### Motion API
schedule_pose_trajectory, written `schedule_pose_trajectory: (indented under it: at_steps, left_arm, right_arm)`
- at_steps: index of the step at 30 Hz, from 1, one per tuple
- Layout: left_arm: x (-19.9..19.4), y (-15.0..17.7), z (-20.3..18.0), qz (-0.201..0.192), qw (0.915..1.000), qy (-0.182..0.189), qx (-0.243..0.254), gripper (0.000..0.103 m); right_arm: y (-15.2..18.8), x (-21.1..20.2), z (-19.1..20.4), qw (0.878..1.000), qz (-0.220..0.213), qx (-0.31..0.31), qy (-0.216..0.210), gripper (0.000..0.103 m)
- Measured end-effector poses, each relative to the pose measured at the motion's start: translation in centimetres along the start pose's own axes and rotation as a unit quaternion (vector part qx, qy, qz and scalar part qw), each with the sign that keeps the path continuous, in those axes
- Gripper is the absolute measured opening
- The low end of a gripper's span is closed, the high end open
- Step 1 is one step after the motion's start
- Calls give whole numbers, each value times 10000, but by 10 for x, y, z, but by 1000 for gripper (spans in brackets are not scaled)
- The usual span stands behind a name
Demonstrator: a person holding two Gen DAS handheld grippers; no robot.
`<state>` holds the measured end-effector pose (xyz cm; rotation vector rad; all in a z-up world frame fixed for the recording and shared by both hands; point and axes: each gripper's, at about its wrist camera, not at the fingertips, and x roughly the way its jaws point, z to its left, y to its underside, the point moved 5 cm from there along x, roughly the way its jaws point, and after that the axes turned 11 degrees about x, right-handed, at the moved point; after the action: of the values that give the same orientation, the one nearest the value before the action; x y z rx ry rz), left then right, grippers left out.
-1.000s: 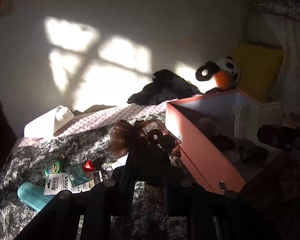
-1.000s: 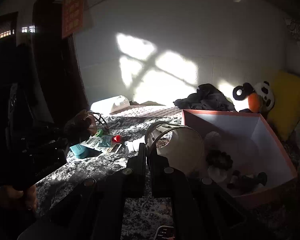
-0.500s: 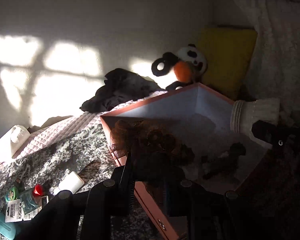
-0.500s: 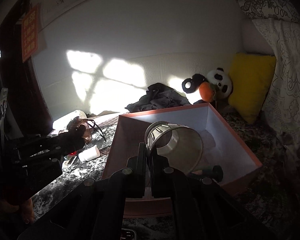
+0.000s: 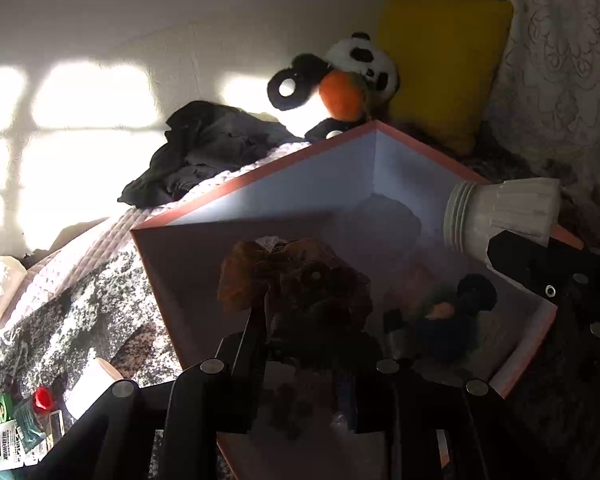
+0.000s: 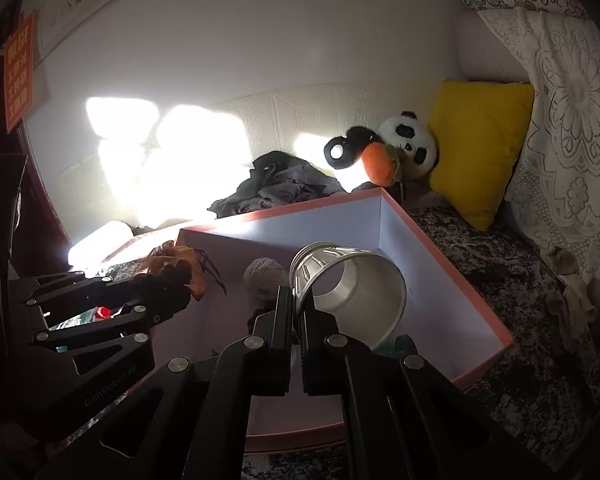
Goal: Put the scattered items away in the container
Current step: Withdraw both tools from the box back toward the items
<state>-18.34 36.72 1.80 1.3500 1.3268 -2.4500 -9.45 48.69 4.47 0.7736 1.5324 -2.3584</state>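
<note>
Task state, judged from the bed [image 6: 480, 248] as it lies: roughly midway.

One pink box [image 6: 440, 264], open-topped, white inside, stands on the mottled bedcover and serves as the container. Already in it: one crocheted ball [image 6: 265, 276], one dark blue fuzzy item [image 5: 456, 320] with some small dark pieces beside it, too dim to name or count.

Over the box, not yet dropped:
- One white ribbed cup [image 6: 352, 292], on its side, mouth toward the right wrist camera. The right gripper [image 6: 298, 316] is clamped on its rim, jaws almost together. The same cup shows at the right edge of the left view [image 5: 504, 212].
- One brown mesh hair bow [image 5: 292, 280], between the fingers of the left gripper [image 5: 308, 344]. Those jaws are opening; the bow sits between them above the box floor, and it cannot be told whether the pads press it at all. Likely a release in progress.

Left outside the box, on the cover at its left:
- One small white cylinder [image 5: 92, 384], lying down.
- One carded packet [image 5: 20, 440], printed.
- One red-capped little bottle [image 5: 34, 410].
- One green round item [image 5: 2, 408], partly cut off.

So four scattered pieces at least remain after these two.

Not part of the tidy, probably: one panda plush [image 6: 396, 148], one yellow cushion [image 6: 476, 148], one heap of dark clothing [image 6: 276, 188].
</note>
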Motion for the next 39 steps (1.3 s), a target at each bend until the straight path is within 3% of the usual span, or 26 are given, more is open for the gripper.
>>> schedule_pose_trajectory:
  at_steps: [1, 2, 3, 5, 7, 8, 12, 18, 21, 27, 31, 35, 39]
  left_arm:
    - [4, 0, -3, 105, 9999, 31, 47, 66]
    - [6, 0, -6, 153, 9998, 34, 87, 78]
    - [8, 1, -8, 201, 9997, 0, 138, 78]
    - [11, 4, -8, 295, 9989, -241, 273, 78]
    - [10, 8, -3, 343, 9991, -165, 180, 83]
    - [8, 10, 2, 340, 9994, -59, 2, 86]
    - [-9, 17, 27, 263, 9980, 128, -554, 86]
    - [-58, 53, 73, -122, 9956, -106, -919, 87]
    - [-79, 99, 110, -133, 9913, -304, -1273, 91]
    - [-86, 221, 182, 333, 9756, -704, -2051, 91]
    - [-75, 288, 211, 558, 9635, -671, -2530, 91]
    - [-75, 330, 217, 449, 9600, -591, -2702, 91]
    - [-75, 330, 218, 395, 9588, -446, -2777, 91]
  right_arm:
    - [0, 3, -1, 10000, 15, -2, 13, 3]
    - [-1, 6, -1, 10000, 52, -28, 45, 3]
    - [0, 12, -1, 9998, 129, -76, 118, 5]
    - [2, 21, -7, 9989, 276, -78, 361, 19]
    - [3, 24, -18, 9973, 303, 50, 664, 70]
    - [2, 23, -22, 9973, 272, 149, 669, 74]
    - [-6, 11, -32, 9976, 110, 508, 459, 74]
    - [-15, -16, -22, 9968, -325, 685, 244, 74]
    - [-15, -29, -4, 9970, -446, 638, -35, 73]
    - [-7, -49, 37, 9963, -523, 486, -470, 73]
    - [2, -53, 62, 9951, -446, 536, -701, 73]
    - [16, -59, 76, 9936, -454, 634, -816, 73]
    - [32, -60, 72, 9899, -435, 990, -921, 74]
